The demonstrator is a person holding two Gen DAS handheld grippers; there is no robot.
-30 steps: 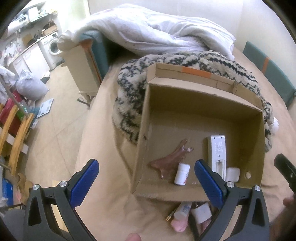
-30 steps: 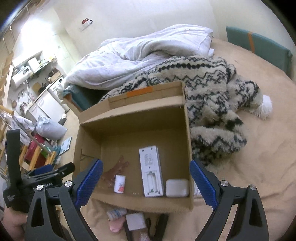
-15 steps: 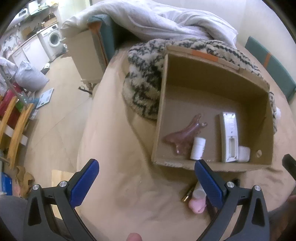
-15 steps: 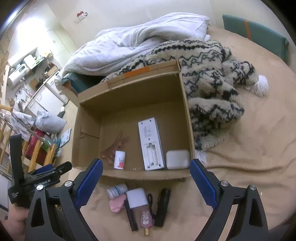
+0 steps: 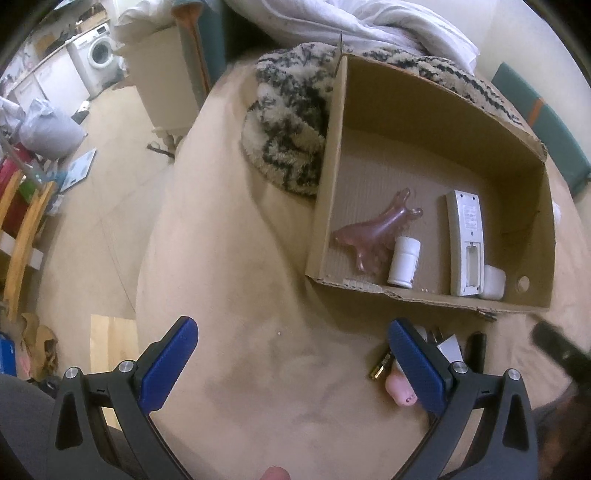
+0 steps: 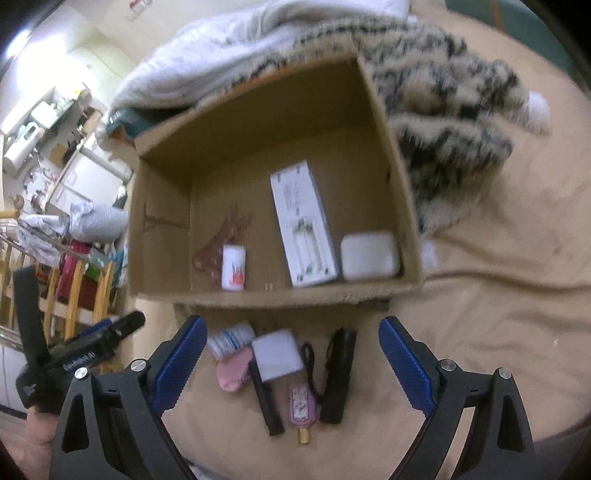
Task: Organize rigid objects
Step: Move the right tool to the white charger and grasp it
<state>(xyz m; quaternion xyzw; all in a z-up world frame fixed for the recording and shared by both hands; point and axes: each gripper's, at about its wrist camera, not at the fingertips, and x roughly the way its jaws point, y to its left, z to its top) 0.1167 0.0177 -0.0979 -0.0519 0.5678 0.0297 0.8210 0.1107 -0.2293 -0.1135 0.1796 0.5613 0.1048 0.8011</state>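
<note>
An open cardboard box (image 6: 404, 192) (image 5: 332, 147) lies on the tan bed. It holds a pink massager (image 5: 373, 230), a white bottle (image 6: 233, 267), a white remote (image 6: 301, 221) and a white case (image 6: 369, 255). In front of the box lie a small tube (image 6: 229, 340), a pink item (image 6: 233, 373), a white block (image 6: 277, 353), a black stick (image 6: 266, 400), a pink lighter-like piece (image 6: 302, 404) and a black torch (image 6: 338, 373). My right gripper (image 6: 291, 365) is open above these loose items. My left gripper (image 5: 291, 369) is open and empty over bare sheet, left of them.
A patterned fleece blanket (image 6: 443, 122) and a white duvet (image 5: 369, 22) lie behind and beside the box. The bed edge drops to the floor on the left (image 5: 110, 206), with a washing machine (image 5: 98, 55) and wooden rack (image 5: 22, 221) beyond.
Both grippers have pulled back from the box toward the near bed edge. The loose items in front of the box have come into view. Both stay open.
</note>
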